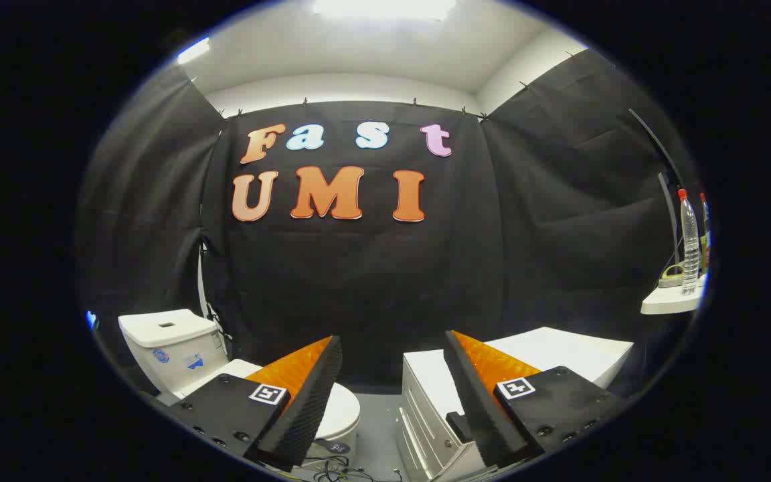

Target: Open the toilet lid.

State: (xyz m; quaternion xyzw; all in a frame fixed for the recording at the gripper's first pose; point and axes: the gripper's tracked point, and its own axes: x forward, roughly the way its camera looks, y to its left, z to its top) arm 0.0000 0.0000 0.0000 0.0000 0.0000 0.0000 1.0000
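Note:
A white toilet stands low at the left, its tank (170,345) against the black cloth wall. Its closed lid (340,408) lies flat and is partly hidden behind my left finger (305,395). My gripper (392,338) is open, fingers spread wide, with nothing between them. It hovers above and short of the toilet, with the lid just beyond the left finger. The right finger (476,395) overlaps a white cabinet.
A white drawer cabinet (553,355) stands right of the toilet, beyond the right finger. A small white shelf (670,301) at the far right carries a clear bottle (690,244) with a red cap. Cables (342,468) lie on the grey floor between toilet and cabinet.

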